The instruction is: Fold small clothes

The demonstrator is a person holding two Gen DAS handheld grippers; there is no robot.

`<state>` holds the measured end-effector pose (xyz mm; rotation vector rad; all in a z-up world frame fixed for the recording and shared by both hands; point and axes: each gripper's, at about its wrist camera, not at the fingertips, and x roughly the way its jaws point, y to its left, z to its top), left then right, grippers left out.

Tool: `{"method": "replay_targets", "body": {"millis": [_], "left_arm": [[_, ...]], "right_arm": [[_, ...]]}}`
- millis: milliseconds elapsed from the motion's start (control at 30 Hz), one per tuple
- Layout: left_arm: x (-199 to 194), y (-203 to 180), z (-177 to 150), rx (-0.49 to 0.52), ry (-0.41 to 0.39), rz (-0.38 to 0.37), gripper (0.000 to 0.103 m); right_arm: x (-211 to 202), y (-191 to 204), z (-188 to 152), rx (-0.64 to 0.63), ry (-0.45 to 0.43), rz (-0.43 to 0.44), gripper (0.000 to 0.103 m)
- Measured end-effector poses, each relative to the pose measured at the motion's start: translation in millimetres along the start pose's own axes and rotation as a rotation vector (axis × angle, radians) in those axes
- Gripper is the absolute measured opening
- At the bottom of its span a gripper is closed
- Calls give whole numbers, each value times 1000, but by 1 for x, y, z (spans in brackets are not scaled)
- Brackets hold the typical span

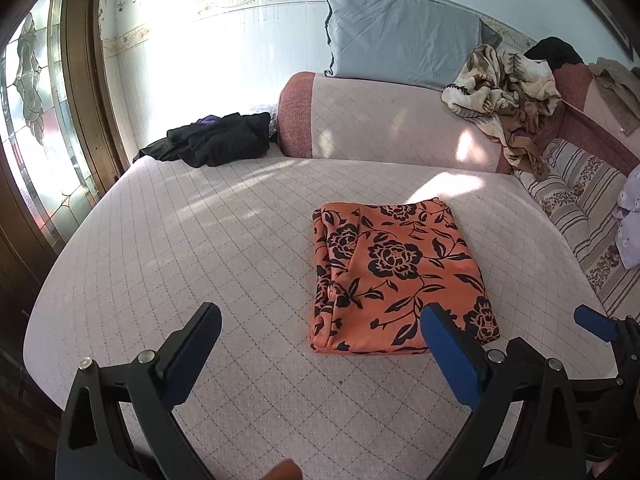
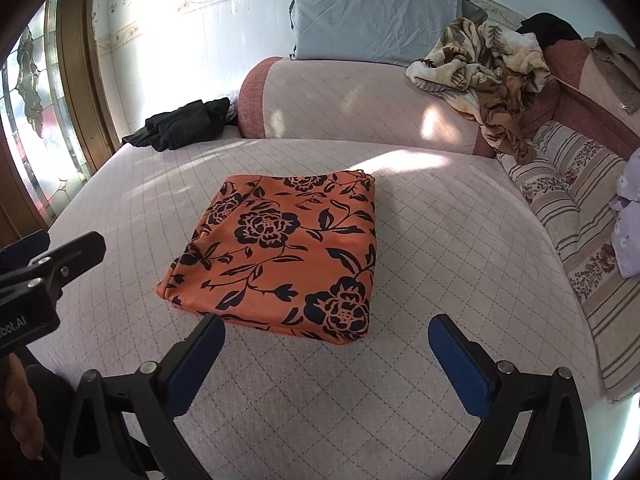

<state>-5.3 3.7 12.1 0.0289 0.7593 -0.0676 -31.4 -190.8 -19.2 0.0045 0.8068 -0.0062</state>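
Observation:
An orange garment with black flowers [image 1: 394,276] [image 2: 280,256] lies folded into a neat rectangle on the pink quilted cushion [image 1: 200,248] [image 2: 460,240]. My left gripper [image 1: 320,320] hovers open just in front of the garment's near left corner, with nothing between its blue pads. My right gripper [image 2: 326,330] is open too, above the garment's near edge and apart from it. In the left wrist view the right gripper [image 1: 596,326] shows at the right edge. The right wrist view catches the left gripper [image 2: 76,248] at the left edge.
A heap of black clothes [image 1: 216,140] [image 2: 184,124] lies at the back left. A crumpled floral blanket [image 1: 508,96] [image 2: 484,68] and a grey pillow [image 1: 400,36] [image 2: 372,16] rest on the sofa back. Striped cushions [image 1: 580,200] [image 2: 580,208] line the right. A glass door [image 1: 36,128] stands at the left.

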Motion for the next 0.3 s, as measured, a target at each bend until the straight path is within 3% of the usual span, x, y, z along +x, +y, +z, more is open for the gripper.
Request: {"method": "replay_targets", "body": {"millis": [300], "left_arm": [[9,-7,9,28,-16,-14,100]], "right_arm": [[15,3,9,-7,13,11,103]]}}
